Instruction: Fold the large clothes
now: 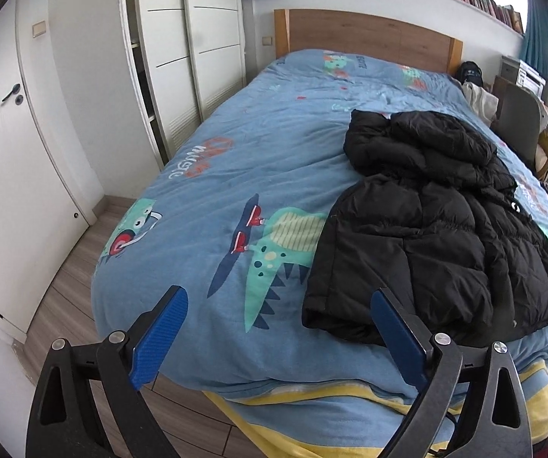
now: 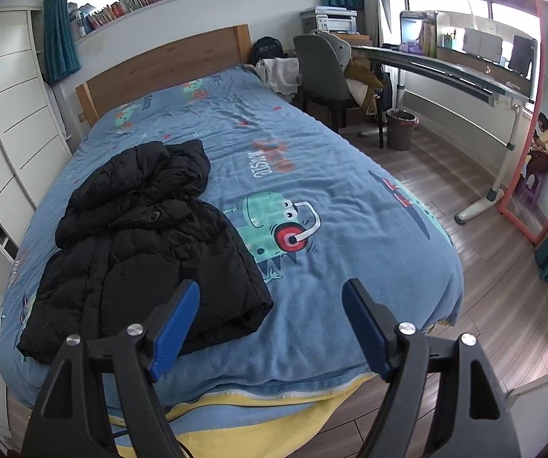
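A black puffer jacket (image 1: 423,225) lies bunched on the blue cartoon-print bed cover (image 1: 236,160), hood toward the headboard, hem near the foot of the bed. In the left wrist view my left gripper (image 1: 278,297) hangs open above the foot of the bed, its right blue finger (image 1: 398,328) over the jacket's lower left corner, nothing between the pads. The right wrist view shows the jacket (image 2: 148,236) at left on the cover (image 2: 350,198). My right gripper (image 2: 272,294) is open, its left finger (image 2: 176,324) over the jacket's hem corner.
A white wardrobe (image 1: 186,57) and a door (image 1: 14,145) stand left of the bed. A wooden headboard (image 1: 365,34) is at the far end. Right of the bed are a grey chair (image 2: 323,72), a long desk (image 2: 445,72), a bin (image 2: 400,129) and wood floor (image 2: 503,290).
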The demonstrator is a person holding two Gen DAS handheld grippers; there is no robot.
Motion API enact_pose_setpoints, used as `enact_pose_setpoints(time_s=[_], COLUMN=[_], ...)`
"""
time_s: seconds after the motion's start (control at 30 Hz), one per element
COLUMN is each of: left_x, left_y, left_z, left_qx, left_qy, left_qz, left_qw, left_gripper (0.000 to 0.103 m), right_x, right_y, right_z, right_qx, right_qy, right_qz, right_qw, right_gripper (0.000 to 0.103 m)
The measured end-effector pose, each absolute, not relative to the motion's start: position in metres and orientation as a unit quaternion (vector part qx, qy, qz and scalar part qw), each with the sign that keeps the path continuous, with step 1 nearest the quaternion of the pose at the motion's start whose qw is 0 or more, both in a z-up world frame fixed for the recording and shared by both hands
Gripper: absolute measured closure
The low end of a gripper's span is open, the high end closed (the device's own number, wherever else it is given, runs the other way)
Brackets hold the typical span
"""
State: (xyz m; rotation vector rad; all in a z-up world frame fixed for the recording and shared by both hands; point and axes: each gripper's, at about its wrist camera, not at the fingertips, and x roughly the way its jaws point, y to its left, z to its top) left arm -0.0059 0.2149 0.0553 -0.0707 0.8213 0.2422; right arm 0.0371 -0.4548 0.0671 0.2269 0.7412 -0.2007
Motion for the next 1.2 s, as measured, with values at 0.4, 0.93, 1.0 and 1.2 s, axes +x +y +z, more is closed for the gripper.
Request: enact_pose_setpoints(time_s=[0.4, 0.93, 1.0, 1.2], left_x=[0.023, 0.012, 0.009, 0.007], left_y=[0.210, 0.212, 0.214, 0.227], left_z=[0.039, 0.020, 0.019, 0.023], left_qx=[-0.028, -0.089, -0.093, -0.103], left_qy=[0.428, 0.452, 0.452, 0.457], left_qz=[0.117, 0.070, 0.080, 0.121], left_qw=[0.896, 0.885, 0.883, 0.875], left_gripper=[0.003, 0.003, 0.003, 0.002], right_x=[0.067, 0.039, 0.040, 0.040], right_y=[-0.464, -0.477, -0.476, -0.482], right_z=[0.020, 0.009, 0.002, -0.013], right_qx=[0.128, 0.127, 0.125, 0.143], right_qy=[0.401, 0.357, 0.363, 0.367], right_qz=[-0.100, -0.048, -0.036, -0.024], right_qw=[0.902, 0.924, 0.923, 0.919], right_gripper=[0.025, 0.024, 0.024, 0.023])
